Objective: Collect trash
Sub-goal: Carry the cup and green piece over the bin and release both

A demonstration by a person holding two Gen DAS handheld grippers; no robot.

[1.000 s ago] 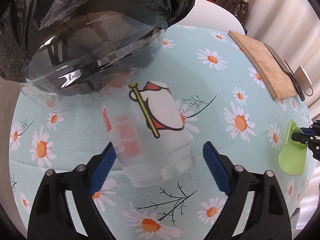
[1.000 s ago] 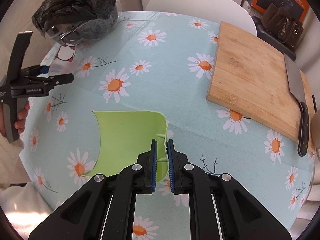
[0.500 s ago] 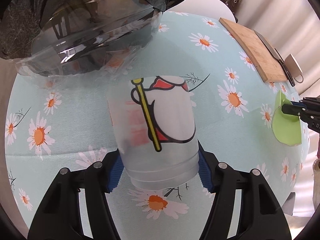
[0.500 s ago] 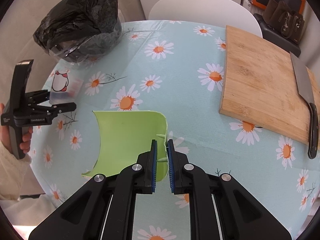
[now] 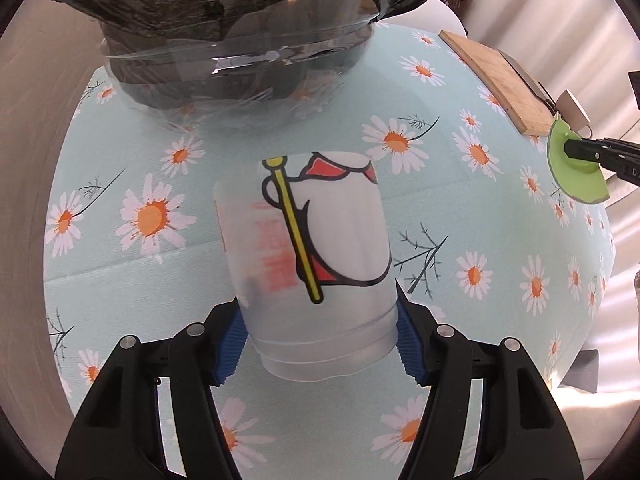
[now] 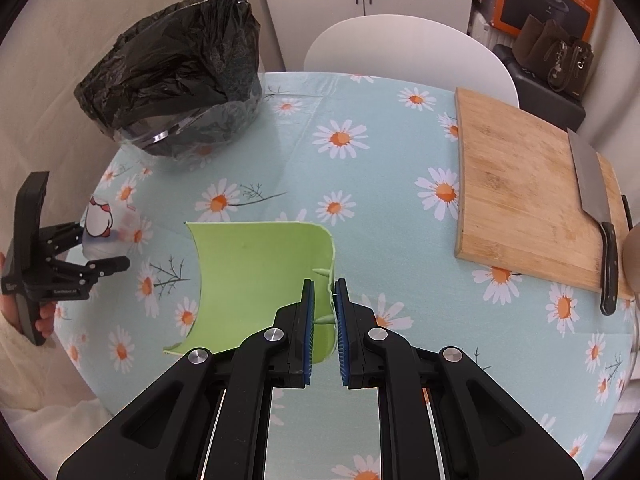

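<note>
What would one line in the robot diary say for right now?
left gripper: shut on frosted plastic cup | right gripper: shut on green plastic piece | bag-lined bin: on table, nothing dropped yet

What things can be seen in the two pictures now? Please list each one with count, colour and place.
plastic cup: one, frosted white with a cartoon print, between the left fingers
green piece: one, light green, curved, pinched by the right fingers
bin: one, clear, black bag inside, far left of the table
cutting board: one, wood, right side of the table
knife: one, steel blade, black handle, on the board
table: one, pale blue daisy cloth
chair: one, white, behind the table
left gripper: black, blue pads
right gripper: black, blue pads
</note>
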